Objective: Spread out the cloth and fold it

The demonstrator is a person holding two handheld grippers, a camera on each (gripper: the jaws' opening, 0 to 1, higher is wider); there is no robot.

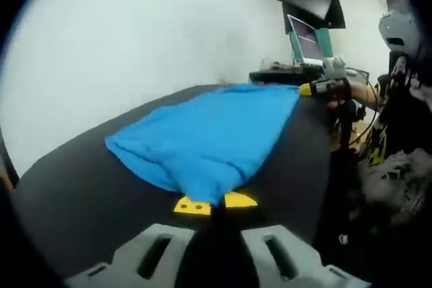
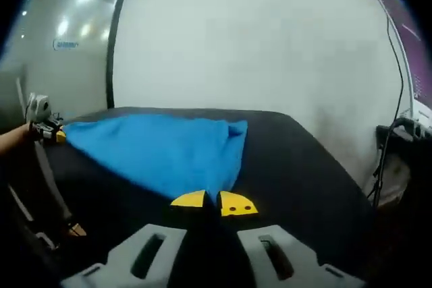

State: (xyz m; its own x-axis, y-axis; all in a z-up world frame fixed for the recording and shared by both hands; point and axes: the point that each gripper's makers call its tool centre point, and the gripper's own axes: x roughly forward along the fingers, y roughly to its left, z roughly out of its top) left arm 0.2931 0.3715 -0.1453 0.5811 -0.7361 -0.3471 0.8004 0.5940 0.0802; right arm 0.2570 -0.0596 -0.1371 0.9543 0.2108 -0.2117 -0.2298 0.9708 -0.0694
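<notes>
Both claws, left and right, pinch corners of our soft, limp blue cloth at lower centre on the black table.

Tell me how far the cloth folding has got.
Done: the blue cloth lies mostly spread on the black table, still rumpled. In hand: the left tongs and right tongs each pinch a cloth corner. Left: smoothing it out and making the fold.
</notes>
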